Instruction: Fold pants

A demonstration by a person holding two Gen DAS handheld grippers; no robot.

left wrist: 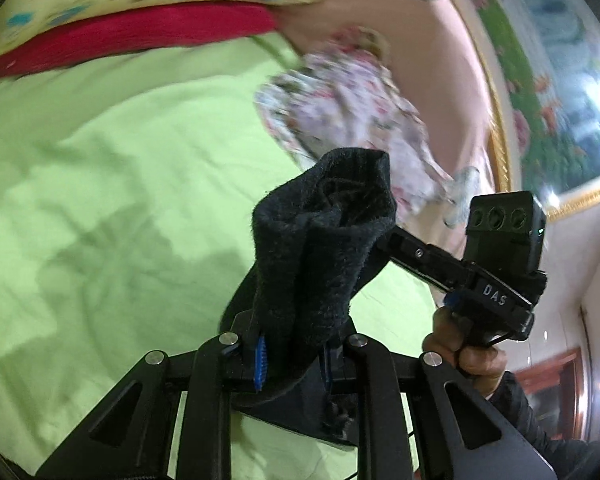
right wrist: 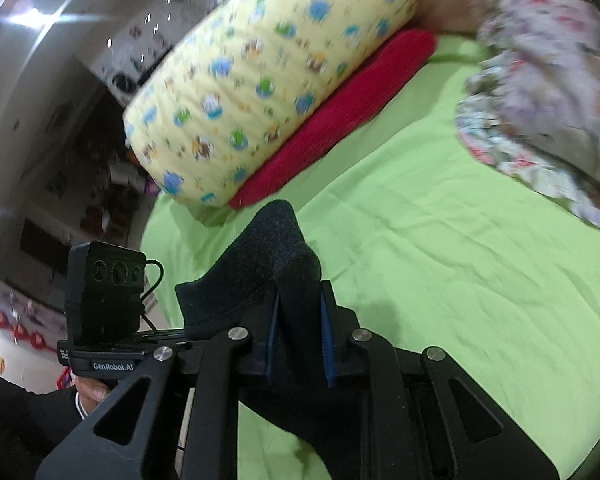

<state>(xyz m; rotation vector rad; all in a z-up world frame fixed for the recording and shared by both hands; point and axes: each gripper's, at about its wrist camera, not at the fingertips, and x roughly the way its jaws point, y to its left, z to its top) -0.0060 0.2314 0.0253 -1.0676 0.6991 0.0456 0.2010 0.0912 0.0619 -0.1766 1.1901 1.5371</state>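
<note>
Here the left gripper (left wrist: 292, 356) is clamped nearly closed on a bunched edge of the black pants (left wrist: 324, 240), which stand up out of its jaws above the green bedsheet (left wrist: 100, 160). Just beside it, the right gripper (right wrist: 300, 332) pinches another fold of the same dark cloth, its blue pads (right wrist: 327, 344) pressing the fabric. Both grips hold thick, crumpled wads, so the cloth could slip or hang twisted. Farther off, near the sheet's far edge, lie a yellow patterned pillow (right wrist: 260, 80), a red towel (right wrist: 340, 120) and a floral quilt (right wrist: 540, 80).
</note>
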